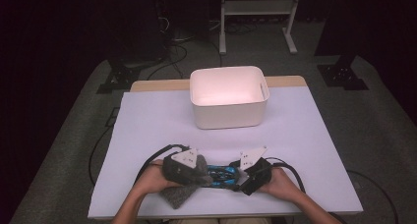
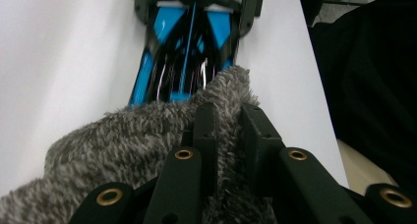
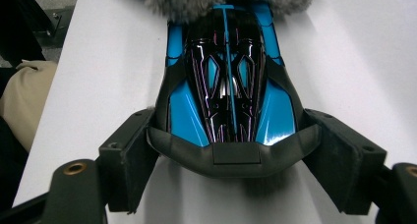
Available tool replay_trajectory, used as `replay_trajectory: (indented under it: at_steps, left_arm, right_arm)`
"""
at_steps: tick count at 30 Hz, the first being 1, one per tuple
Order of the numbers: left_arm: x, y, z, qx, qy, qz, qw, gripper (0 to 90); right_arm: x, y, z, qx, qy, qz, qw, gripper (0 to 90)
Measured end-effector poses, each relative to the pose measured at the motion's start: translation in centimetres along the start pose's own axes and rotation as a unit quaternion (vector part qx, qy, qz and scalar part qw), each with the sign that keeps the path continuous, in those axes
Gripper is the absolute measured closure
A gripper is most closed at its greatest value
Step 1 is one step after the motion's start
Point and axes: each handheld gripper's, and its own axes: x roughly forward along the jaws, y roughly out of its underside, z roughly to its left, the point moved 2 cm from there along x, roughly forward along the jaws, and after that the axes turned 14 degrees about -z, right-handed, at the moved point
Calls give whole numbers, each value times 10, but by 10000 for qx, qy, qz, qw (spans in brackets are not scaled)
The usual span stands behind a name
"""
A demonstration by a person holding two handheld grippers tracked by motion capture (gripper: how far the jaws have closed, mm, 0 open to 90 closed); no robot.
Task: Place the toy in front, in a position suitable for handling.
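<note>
A fuzzy grey cloth [image 2: 123, 145] is pinched between the nearly closed jaws of the left hand-held gripper [image 2: 230, 135], at the near edge of the white-covered counter [image 1: 147, 121]. The cloth is laid against one end of a blue and black toy car [image 3: 228, 81]. The car's other end is clamped between the widely spread jaws of the right hand-held gripper [image 3: 231, 160]. A white bin [image 1: 228, 98] is seen well apart, farther back on the counter.

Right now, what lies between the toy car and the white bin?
In the high view, just bare white table cover separates the toy car from the white bin.
</note>
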Motion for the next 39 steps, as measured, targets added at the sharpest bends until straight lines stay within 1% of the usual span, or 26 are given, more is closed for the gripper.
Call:
replay_trajectory:
  at_steps: [1,2,3,4,5,6,7,10,11,13,14,16,17,20,22,25,28,30,32,33,34,35,38,39]
  left_arm:
    - [0,0,0,0,0,0,10000,781]
    - [4,-3,1,48,42,15,10000,781]
    - [10,-9,2,80,86,-34,9999,781]
    - [14,-13,2,112,102,-17,9999,782]
    - [14,-13,2,112,102,-17,9999,782]
    - [20,-20,3,183,134,-22,9997,782]
    - [20,-20,3,183,134,-22,9997,782]
    - [31,-29,4,275,205,17,9994,781]
    - [39,-36,5,340,249,42,9991,782]
    - [42,-38,6,362,265,61,9990,781]
    - [50,-43,6,401,311,90,9987,781]
    - [58,-48,7,444,349,157,9983,781]
    - [58,-48,7,444,349,157,9983,781]
    - [65,-52,10,506,406,224,9976,782]
    - [66,-52,10,484,404,206,9978,782]
    - [60,-50,11,483,354,221,9980,782]
    - [51,-47,11,419,257,181,9986,781]
    - [44,-43,13,381,202,173,9989,782]
    - [36,-37,14,315,122,114,9994,781]
    - [36,-37,14,315,122,114,9994,781]
    - [28,-32,15,271,33,62,9996,781]
    - [28,-32,15,271,33,62,9996,781]
    - [16,-23,14,217,-84,40,9997,781]
    - [11,-18,14,166,-146,47,9997,781]
  right_arm:
    - [0,0,0,0,0,0,10000,230]
    - [0,0,0,-3,-1,-1,10000,230]
    - [0,0,0,-9,1,-1,10000,230]
    - [0,0,0,3,0,-2,10000,230]
    - [0,0,0,3,0,-2,10000,230]
    - [0,0,0,19,1,-4,10000,230]
    - [0,0,0,23,-3,-2,10000,230]
    - [0,0,0,22,2,-5,10000,230]
    - [1,0,0,29,4,-11,10000,230]
    - [1,0,0,17,7,-4,10000,230]
    - [1,0,0,22,6,-4,10000,230]
    - [1,0,1,27,8,-5,10000,230]
    - [1,0,1,27,8,-5,10000,230]
    - [0,0,1,26,8,-3,10000,230]
    - [0,0,1,39,12,3,10000,230]
    - [0,0,0,26,11,0,10000,230]
    - [0,0,1,28,13,-1,10000,230]
    - [0,0,1,21,13,3,10000,230]
    - [0,0,1,30,11,9,10000,230]
    - [0,0,1,30,11,9,10000,230]
    - [0,0,0,6,16,1,10000,230]
    - [0,0,0,6,16,1,10000,230]
    - [0,0,0,-1,4,8,10000,230]
    - [0,0,0,0,1,7,10000,230]
